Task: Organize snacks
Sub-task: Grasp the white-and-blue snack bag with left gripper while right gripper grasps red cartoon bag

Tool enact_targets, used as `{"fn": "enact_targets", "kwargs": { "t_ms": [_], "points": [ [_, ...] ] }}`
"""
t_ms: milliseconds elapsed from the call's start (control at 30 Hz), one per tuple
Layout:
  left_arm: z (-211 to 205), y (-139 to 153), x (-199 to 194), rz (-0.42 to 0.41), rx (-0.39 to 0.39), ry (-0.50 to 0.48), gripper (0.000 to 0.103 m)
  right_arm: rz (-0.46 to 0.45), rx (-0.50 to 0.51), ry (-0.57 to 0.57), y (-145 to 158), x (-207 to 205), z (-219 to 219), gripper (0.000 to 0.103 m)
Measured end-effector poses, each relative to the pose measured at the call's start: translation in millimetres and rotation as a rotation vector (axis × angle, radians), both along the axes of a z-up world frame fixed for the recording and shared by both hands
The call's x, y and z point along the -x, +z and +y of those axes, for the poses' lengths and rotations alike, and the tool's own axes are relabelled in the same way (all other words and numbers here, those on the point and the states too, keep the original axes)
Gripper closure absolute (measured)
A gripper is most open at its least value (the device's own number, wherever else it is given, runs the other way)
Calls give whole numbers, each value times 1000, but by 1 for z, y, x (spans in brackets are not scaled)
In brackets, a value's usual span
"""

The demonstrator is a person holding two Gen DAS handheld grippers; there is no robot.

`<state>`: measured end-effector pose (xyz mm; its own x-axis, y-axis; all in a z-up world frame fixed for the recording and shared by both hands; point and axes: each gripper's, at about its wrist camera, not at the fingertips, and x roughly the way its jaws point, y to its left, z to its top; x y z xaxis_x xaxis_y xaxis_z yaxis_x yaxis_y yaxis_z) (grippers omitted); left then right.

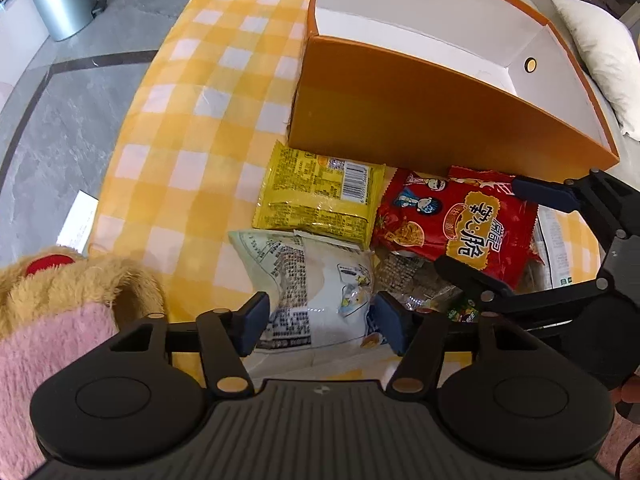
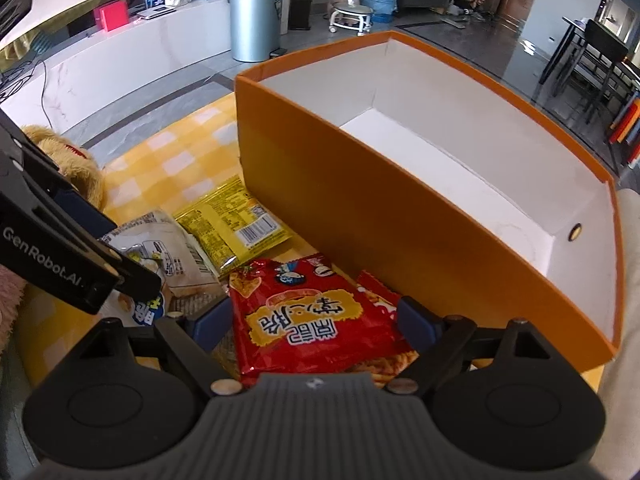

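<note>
Both my grippers, left [image 1: 318, 326] and right [image 2: 316, 322], straddle packets open-fingered; white packet [image 1: 316, 280] and red noodle-snack packet [image 2: 316, 320] could slip sideways if I close off-centre.

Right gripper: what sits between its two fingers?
The red snack packet lies between the open right gripper fingers, shown in the right wrist view.

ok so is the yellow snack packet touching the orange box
Touching, as far as the left wrist view shows: the yellow snack packet's top edge runs up against the base of the orange box's near wall, with no tablecloth showing between them.
</note>
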<state>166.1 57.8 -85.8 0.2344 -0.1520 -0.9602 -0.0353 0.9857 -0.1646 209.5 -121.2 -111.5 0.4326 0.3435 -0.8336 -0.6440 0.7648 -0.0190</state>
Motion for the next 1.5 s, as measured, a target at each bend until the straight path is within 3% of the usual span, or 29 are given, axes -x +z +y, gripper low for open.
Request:
{"fn": "enact_targets", "kwargs": {
  "t_ms": [400,733,767,800,833,867,1033,1100,1133,1167,1233,1300,1367,1500],
  "points": [
    [-5,1,2,-38,10,-2,51,67,22,5,-5,-1,-3,34],
    [-2,20,17,-124,15,11,59,62,-6,-34,17,13,-9,45],
    [-2,23,20,-138,14,10,59,58,-7,-44,20,16,-10,50],
    [-1,26,22,-152,15,8,59,58,-17,-54,22,19,-13,81],
    [0,31,25,-166,20,9,59,74,-49,-70,26,21,-16,96],
    [0,33,27,-176,25,9,59,78,-65,-100,30,22,-19,96],
    [-2,44,34,-208,30,-3,59,84,-105,-142,39,33,-28,94],
    [-3,47,36,-221,33,-8,59,82,-97,-122,39,35,-29,81],
    [-4,48,36,-224,30,-12,59,77,-81,-102,38,36,-28,59],
    [-5,47,36,-225,24,-17,59,75,-71,-78,37,36,-28,46],
    [-7,46,33,-226,11,-22,59,72,-65,-20,35,31,-28,41],
    [-6,44,29,-226,1,-18,59,115,-37,37,31,20,-29,27],
    [-5,45,30,-234,-1,-10,59,164,-32,35,29,6,-30,24],
    [-1,47,29,-244,3,11,59,304,-118,-39,25,-17,-30,24]
  ]
}}
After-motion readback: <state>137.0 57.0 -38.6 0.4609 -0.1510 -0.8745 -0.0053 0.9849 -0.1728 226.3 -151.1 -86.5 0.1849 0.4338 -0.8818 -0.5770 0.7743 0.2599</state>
